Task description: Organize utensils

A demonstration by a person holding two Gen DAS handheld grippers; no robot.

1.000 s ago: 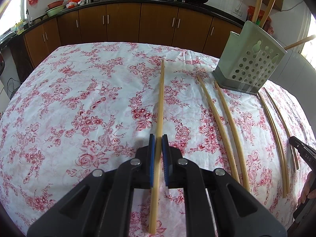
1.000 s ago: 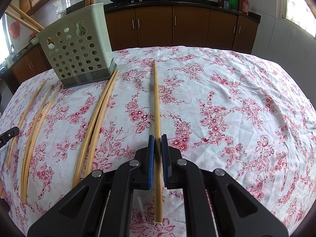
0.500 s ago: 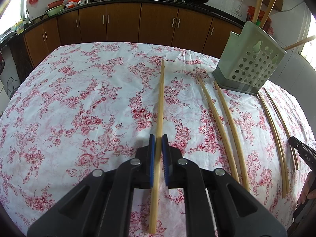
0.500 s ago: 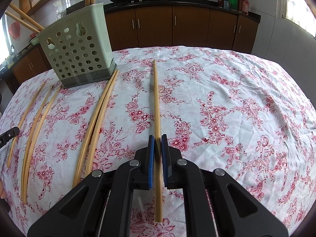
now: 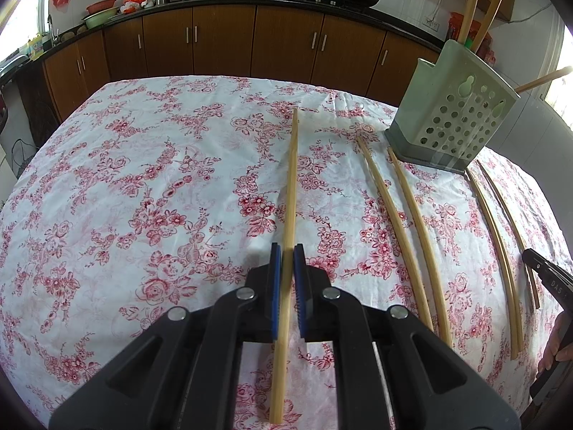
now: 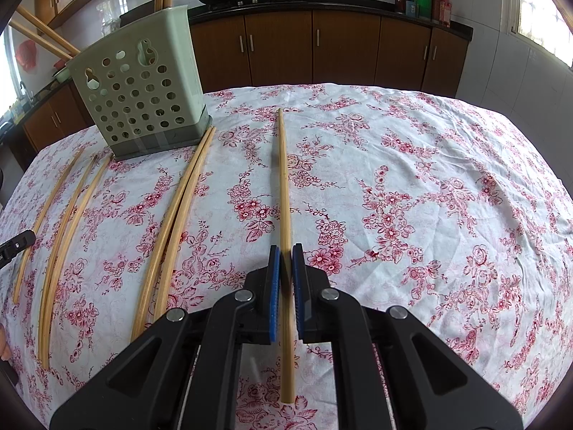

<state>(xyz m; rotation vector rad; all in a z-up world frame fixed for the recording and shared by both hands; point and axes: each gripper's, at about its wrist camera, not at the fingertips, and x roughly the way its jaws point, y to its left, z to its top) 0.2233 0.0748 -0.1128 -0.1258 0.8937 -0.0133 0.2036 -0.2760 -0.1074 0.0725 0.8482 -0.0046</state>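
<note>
In the left wrist view, my left gripper (image 5: 286, 255) is shut on a long bamboo chopstick (image 5: 292, 179) that runs straight ahead over the floral tablecloth. The right wrist view shows my right gripper (image 6: 285, 253) shut the same way on another chopstick (image 6: 283, 179). A pale green perforated utensil holder (image 5: 454, 122) (image 6: 143, 96) stands at the back of the table with several chopsticks upright in it. Loose chopsticks (image 5: 404, 229) (image 6: 172, 229) lie on the cloth between the two grippers.
The table under the red-flowered cloth (image 5: 143, 197) (image 6: 429, 197) drops off at its rounded edges. Brown kitchen cabinets (image 5: 222, 46) line the wall behind. The right gripper's tip (image 5: 548, 279) shows at the far right, the left gripper's tip (image 6: 14, 245) at the far left.
</note>
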